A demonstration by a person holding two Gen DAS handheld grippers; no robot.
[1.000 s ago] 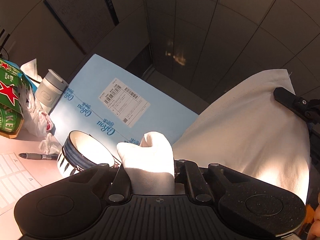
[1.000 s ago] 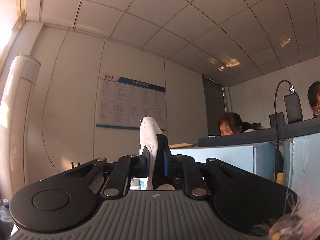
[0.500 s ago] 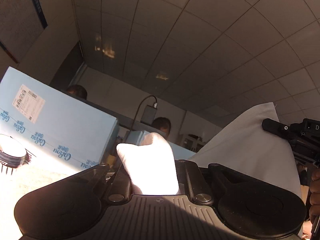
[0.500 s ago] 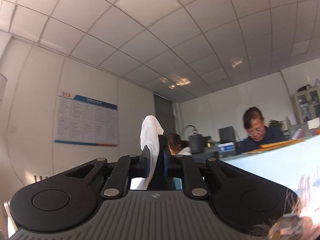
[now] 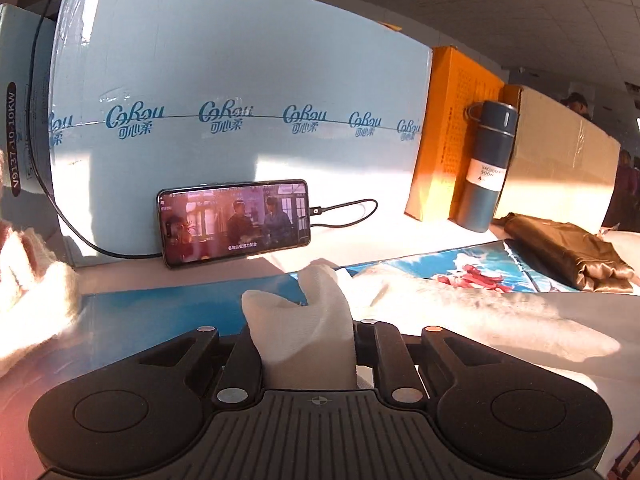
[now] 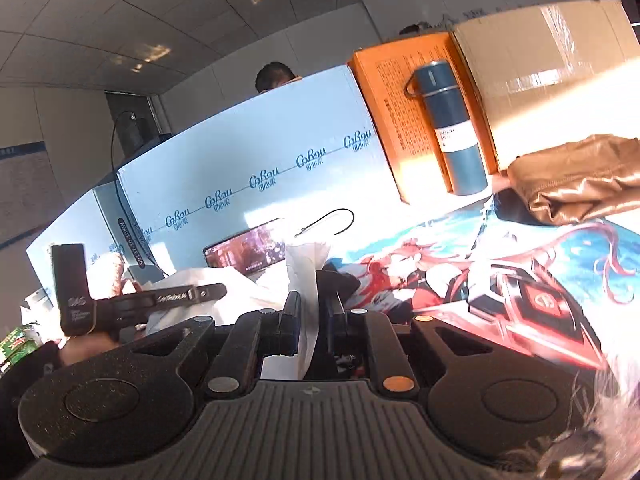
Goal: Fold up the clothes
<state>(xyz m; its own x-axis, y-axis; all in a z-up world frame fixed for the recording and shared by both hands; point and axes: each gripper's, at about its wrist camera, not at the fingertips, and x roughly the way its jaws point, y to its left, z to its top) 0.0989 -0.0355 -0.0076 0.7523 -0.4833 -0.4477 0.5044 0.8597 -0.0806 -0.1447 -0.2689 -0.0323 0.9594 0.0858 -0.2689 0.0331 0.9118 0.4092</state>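
A white cloth garment [image 5: 460,320] lies low over the printed desk mat [image 5: 460,276], spreading to the right. My left gripper [image 5: 306,340] is shut on a bunched corner of it [image 5: 304,320]. My right gripper [image 6: 310,312] is shut on another corner of the same white cloth [image 6: 306,280], which stands up thin between the fingers. The left gripper's body [image 6: 140,304] shows at the left of the right wrist view, with white cloth [image 6: 208,292] behind it. A folded brown garment [image 6: 580,180] lies at the back right.
A light blue carton [image 5: 240,100] stands along the back with a phone [image 5: 236,220] playing video propped against it and a charging cable [image 5: 348,212]. An orange box [image 5: 452,140], a dark blue flask [image 5: 486,168] and a brown carton [image 5: 560,152] stand at the right.
Both grippers have swung down from pointing at the ceiling to pointing at the desk, bringing the held white cloth down onto the mat. Both stay shut on it.
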